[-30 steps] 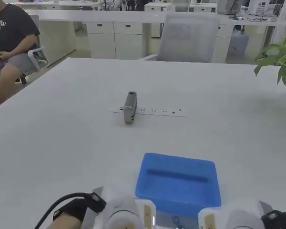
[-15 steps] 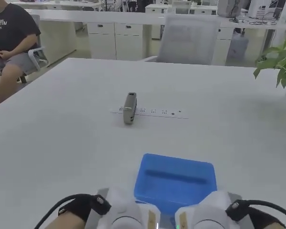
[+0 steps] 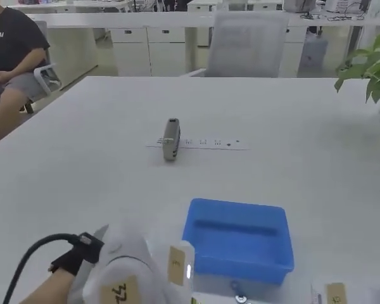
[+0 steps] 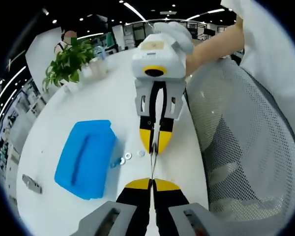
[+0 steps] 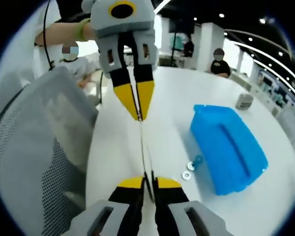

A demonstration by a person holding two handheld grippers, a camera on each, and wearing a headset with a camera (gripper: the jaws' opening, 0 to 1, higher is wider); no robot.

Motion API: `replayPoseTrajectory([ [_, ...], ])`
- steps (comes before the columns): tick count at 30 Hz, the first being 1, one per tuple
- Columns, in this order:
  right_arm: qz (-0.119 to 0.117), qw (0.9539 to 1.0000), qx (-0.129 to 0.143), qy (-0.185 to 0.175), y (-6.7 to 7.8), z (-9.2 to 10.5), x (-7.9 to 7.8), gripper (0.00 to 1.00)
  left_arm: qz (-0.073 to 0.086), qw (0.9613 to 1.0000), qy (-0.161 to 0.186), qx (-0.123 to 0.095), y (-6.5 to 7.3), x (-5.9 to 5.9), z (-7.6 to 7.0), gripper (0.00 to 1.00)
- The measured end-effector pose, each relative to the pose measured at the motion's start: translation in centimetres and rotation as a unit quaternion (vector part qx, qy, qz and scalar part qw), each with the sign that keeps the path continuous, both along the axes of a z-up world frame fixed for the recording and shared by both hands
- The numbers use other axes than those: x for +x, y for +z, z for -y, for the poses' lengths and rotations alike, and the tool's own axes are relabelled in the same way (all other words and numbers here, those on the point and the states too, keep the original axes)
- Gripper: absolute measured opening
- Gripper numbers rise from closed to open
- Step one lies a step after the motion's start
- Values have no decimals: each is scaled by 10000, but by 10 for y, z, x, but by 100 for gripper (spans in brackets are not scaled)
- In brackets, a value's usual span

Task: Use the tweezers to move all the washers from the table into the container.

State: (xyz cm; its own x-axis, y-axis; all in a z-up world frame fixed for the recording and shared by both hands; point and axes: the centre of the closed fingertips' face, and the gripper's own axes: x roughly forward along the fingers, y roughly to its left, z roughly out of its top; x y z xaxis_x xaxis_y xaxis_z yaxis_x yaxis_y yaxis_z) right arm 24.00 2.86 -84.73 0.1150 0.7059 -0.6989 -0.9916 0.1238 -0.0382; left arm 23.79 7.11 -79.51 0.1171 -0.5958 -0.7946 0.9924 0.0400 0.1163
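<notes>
Left gripper view: left gripper (image 4: 151, 183) and right gripper (image 4: 155, 143) both pinching the tweezers (image 4: 152, 166), washers (image 4: 128, 156) just beside the blue container (image 4: 84, 158). I'd firm up one grip before letting go with the other.

A white tabletop (image 3: 76, 164) spans the head view. Near its middle, a grey adapter (image 3: 171, 139) sits at the left end of a white power strip (image 3: 210, 144). Beyond the far edge stands a pale office chair (image 3: 247, 44). A seated person (image 3: 9, 47) is at upper left, and a leafy plant (image 3: 369, 66) at the right edge. A mesh chair back (image 4: 236, 147) shows at the right of the left gripper view.
</notes>
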Motion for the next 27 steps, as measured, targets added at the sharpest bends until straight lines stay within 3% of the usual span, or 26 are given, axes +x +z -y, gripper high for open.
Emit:
replayPoseTrajectory([
  [5, 31, 9992, 386, -130, 7, -7, 4, 6, 70, 9996, -272, 42, 24, 1, 14, 0],
  [8, 11, 9985, 530, -154, 9, -8, 7, 6, 74, 9990, -435, 75, 32, 3, 25, 0],
  [14, -86, 9973, 676, -275, 11, -6, 13, 7, 35, 9978, -653, 93, 38, 9, 45, 0],
  [22, 12, 9953, 819, -508, 17, -5, 26, 6, 122, 9968, -761, 227, 44, 19, 52, 0],
  [27, -54, 9957, 751, -541, 14, -2, 26, 6, 10, 9965, -789, 283, 41, 20, 55, 0],
])
